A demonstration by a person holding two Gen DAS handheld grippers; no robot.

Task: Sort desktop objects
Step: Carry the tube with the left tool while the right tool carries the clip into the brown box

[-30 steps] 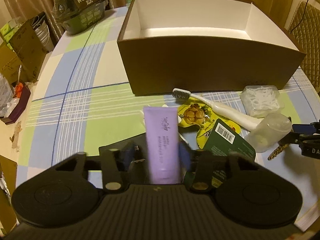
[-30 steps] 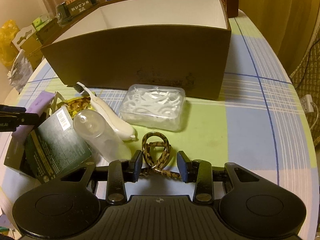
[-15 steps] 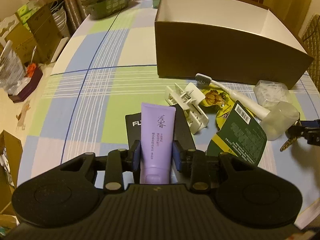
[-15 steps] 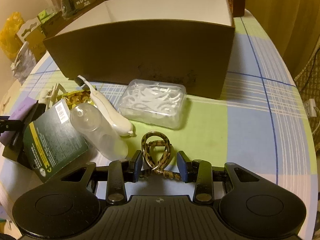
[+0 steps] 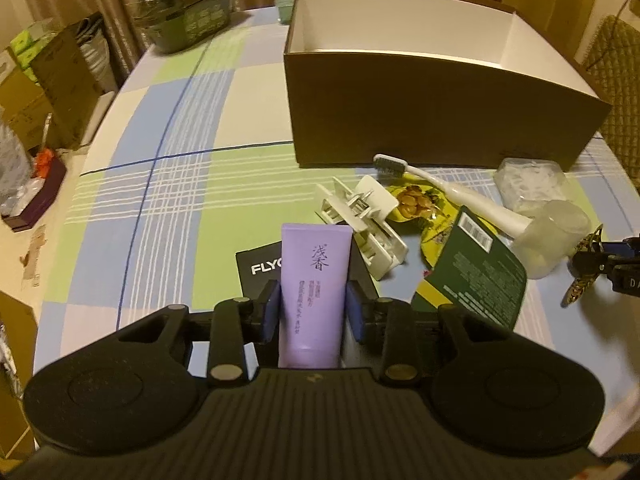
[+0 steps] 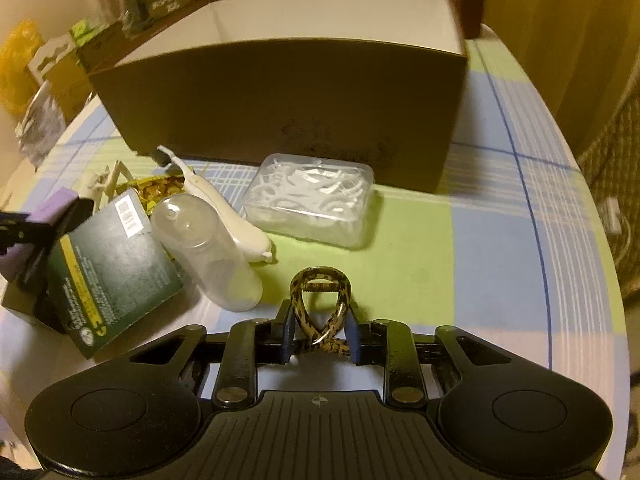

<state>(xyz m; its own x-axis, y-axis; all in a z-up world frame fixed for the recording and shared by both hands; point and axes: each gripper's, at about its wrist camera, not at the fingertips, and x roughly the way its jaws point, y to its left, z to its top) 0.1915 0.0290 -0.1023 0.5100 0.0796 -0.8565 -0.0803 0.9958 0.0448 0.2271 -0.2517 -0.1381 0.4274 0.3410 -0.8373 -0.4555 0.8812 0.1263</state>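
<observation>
My left gripper is shut on a purple tube and holds it above the table, over a black card. My right gripper is shut on a leopard-print hair clip, lifted off the table. The open brown box with a white inside stands behind the pile; it also shows in the right wrist view. On the table lie a white toothbrush, a white plastic clip, a snack packet, a green package, a clear bottle and a clear box of floss picks.
The checked tablecloth stretches to the left. A green package with a carton stands at the far left of the table. Cardboard boxes stand off the table's left edge. A chair is at the right.
My left gripper has lifted the purple tube and drawn back, uncovering the white plastic clip and black card. My right gripper has closed on the hair clip and raised it.
</observation>
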